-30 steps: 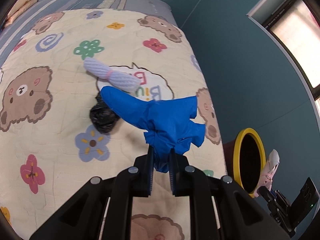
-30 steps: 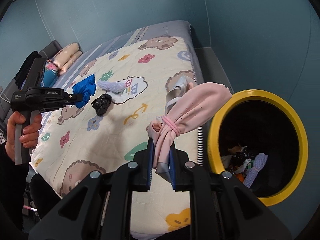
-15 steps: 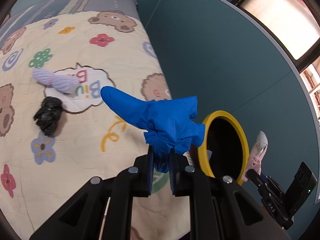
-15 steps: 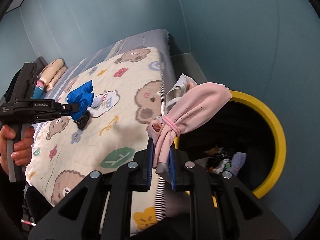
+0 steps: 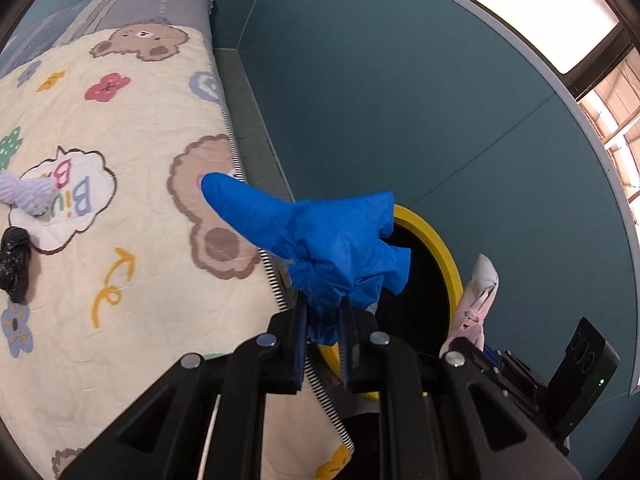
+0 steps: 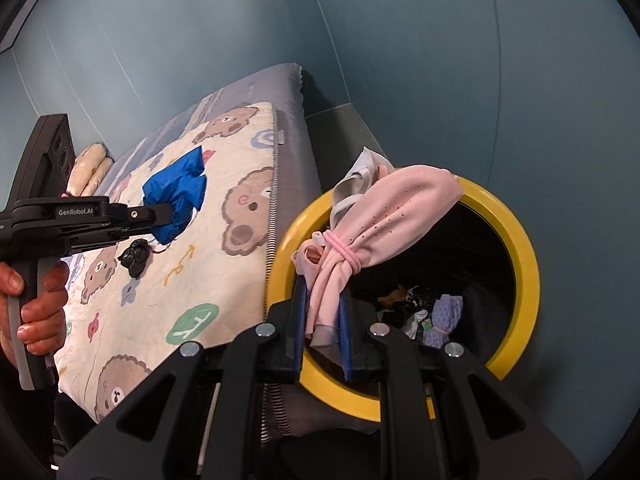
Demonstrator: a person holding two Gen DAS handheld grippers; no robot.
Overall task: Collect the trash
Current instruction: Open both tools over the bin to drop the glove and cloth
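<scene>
My left gripper (image 5: 323, 320) is shut on a crumpled blue glove (image 5: 320, 240) and holds it in the air over the bed's edge, just before the yellow-rimmed bin (image 5: 444, 256). It also shows in the right wrist view (image 6: 168, 216) with the glove (image 6: 178, 194). My right gripper (image 6: 323, 320) is shut on a pink cloth bundle (image 6: 376, 224) tied with a pink band, over the near rim of the bin (image 6: 520, 264). A black crumpled bag (image 5: 14, 260) and a lilac knitted bundle (image 5: 28, 194) lie on the quilt.
The bin holds a lilac knitted piece (image 6: 444, 316) and mixed scraps. The bear-print quilt (image 5: 120, 160) covers the bed left of the bin. Teal walls close in behind and to the right. Pillows (image 6: 88, 164) lie at the bed's far end.
Both grippers have swung right toward the bin. The pink bundle now hangs over the bin's opening, and the blue glove has come from mid-bed to the bed's edge.
</scene>
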